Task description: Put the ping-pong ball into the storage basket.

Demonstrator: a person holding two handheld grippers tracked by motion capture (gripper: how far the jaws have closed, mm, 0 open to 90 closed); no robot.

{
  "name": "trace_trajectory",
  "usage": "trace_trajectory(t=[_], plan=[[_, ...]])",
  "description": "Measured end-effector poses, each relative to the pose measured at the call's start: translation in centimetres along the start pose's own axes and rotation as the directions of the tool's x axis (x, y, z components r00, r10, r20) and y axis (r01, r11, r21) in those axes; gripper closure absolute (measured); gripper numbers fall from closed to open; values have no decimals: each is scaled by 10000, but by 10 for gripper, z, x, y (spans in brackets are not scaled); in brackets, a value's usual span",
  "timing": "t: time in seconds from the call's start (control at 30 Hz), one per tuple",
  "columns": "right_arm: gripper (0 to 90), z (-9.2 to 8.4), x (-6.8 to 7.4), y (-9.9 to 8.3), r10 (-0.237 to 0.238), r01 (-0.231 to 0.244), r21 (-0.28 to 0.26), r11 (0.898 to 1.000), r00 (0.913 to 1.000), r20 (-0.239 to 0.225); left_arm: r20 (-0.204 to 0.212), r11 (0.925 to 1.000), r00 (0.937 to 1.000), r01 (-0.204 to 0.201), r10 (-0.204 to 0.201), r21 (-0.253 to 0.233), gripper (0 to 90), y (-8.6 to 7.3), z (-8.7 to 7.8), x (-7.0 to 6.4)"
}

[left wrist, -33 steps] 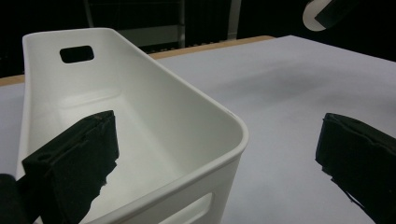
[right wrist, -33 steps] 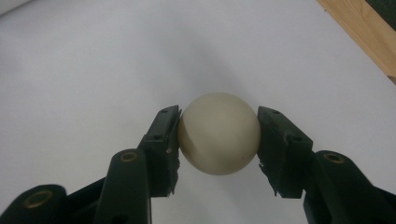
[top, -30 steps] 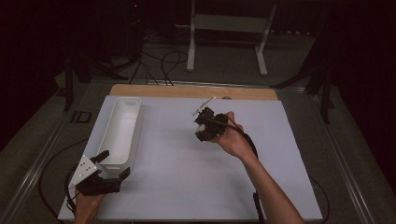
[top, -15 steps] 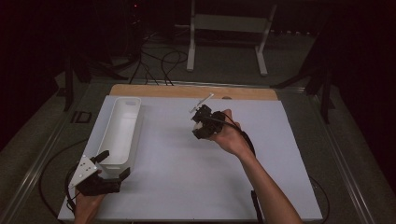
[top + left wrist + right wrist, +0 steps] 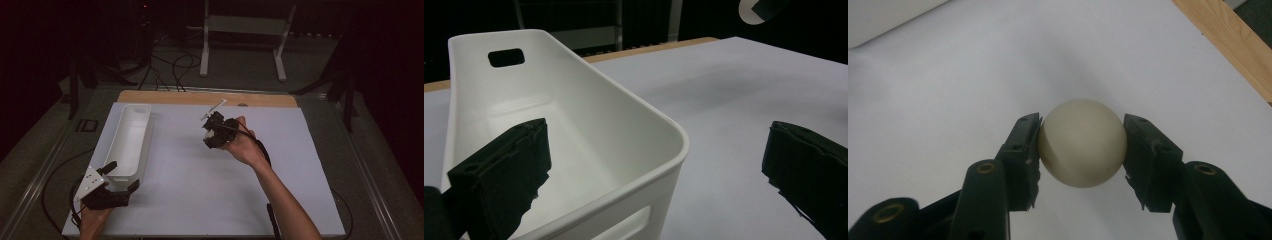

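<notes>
Right gripper clamps a cream-white ball: both pads press its sides, one at the ball's 9 o'clock, the other at its 3. Ball is clear of the white table sheet below. A wooden strip edges the sheet at 1 o'clock in the right gripper view.

From the high view, right gripper sits a little beyond the table's centre, toward 12 o'clock, with the person's right hand wrapped round its body. The ball cannot be made out from up there.

Left gripper is at the table's 7 o'clock corner, jaws spread wide, straddling the near end of a long white bin. In the left gripper view one jaw is inside the bin and the other outside over the sheet; neither pad touches the near wall. The bin runs from 7 toward 11 o'clock along the left side, well apart from the ball.
</notes>
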State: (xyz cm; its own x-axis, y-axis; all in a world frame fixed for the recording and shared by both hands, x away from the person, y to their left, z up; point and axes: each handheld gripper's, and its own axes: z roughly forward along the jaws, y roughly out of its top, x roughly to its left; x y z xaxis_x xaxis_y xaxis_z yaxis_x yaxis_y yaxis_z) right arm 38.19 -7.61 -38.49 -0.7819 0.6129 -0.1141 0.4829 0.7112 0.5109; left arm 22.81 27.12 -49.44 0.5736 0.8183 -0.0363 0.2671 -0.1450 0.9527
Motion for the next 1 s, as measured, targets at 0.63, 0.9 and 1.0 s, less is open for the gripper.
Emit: trace_trajectory(t=[0.63,0.9,1.0], plan=[[504,-4,6,12,-89,87,-162,9998,9999,-85,2,10000,10000,9,-9,-2,0,0,0,0],[505,-3,9,16,-200,197,-229,9995,9997,-122,-4,10000,10000,-13,13,8,0,0,0,0],[505,-3,10,17,-241,238,-225,9995,9996,-163,-3,10000,10000,0,0,-3,0,0,0,0]])
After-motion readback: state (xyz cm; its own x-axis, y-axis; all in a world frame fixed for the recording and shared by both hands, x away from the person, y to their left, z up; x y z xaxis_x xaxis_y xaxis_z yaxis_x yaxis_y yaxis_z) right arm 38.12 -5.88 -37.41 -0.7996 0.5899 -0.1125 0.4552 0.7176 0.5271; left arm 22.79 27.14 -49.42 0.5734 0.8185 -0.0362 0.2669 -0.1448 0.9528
